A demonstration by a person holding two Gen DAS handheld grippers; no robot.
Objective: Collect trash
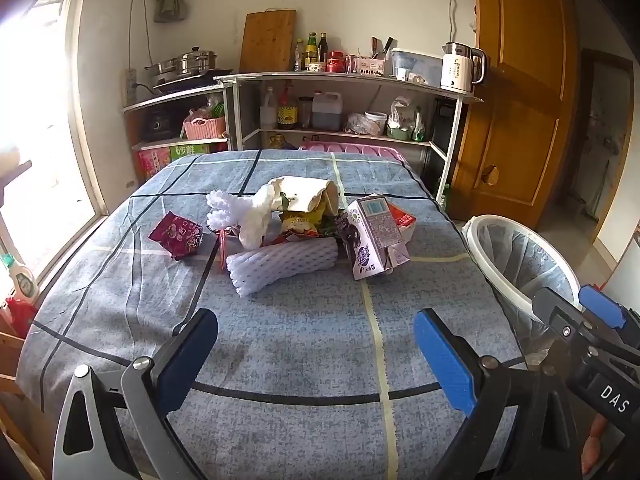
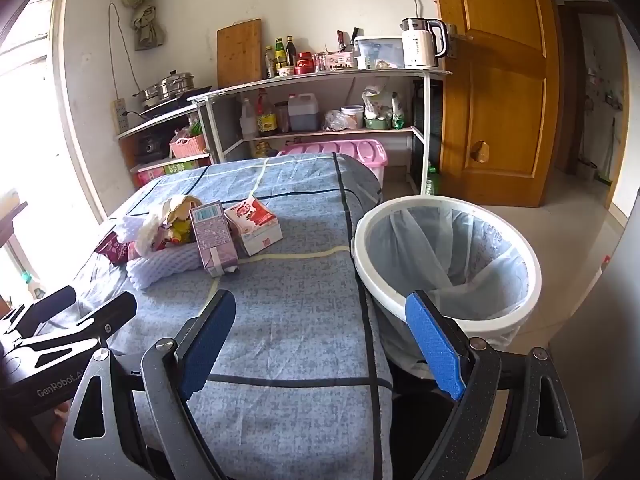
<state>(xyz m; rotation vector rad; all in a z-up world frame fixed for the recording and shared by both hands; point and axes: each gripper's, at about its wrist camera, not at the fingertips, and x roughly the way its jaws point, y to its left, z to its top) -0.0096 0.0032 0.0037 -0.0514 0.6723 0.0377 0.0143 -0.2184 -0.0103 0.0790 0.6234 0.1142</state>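
Note:
A pile of trash lies mid-table: a purple milk carton (image 1: 370,236) (image 2: 212,236), a red-and-white carton (image 1: 402,220) (image 2: 254,226), a white foam fruit net (image 1: 280,264) (image 2: 164,266), a dark red snack wrapper (image 1: 176,234) (image 2: 114,250), crumpled paper and wrappers (image 1: 292,204). A white trash bin with a clear liner (image 2: 448,260) (image 1: 520,260) stands off the table's right edge. My left gripper (image 1: 316,344) is open and empty over the near table. My right gripper (image 2: 320,328) is open and empty at the table's right edge, beside the bin.
The table wears a blue plaid cloth (image 1: 300,360). Behind it stand shelves with bottles, pots, a kettle (image 1: 460,66) and a pink plastic box (image 2: 340,152). A wooden door (image 2: 492,80) is at the right, a bright window at the left.

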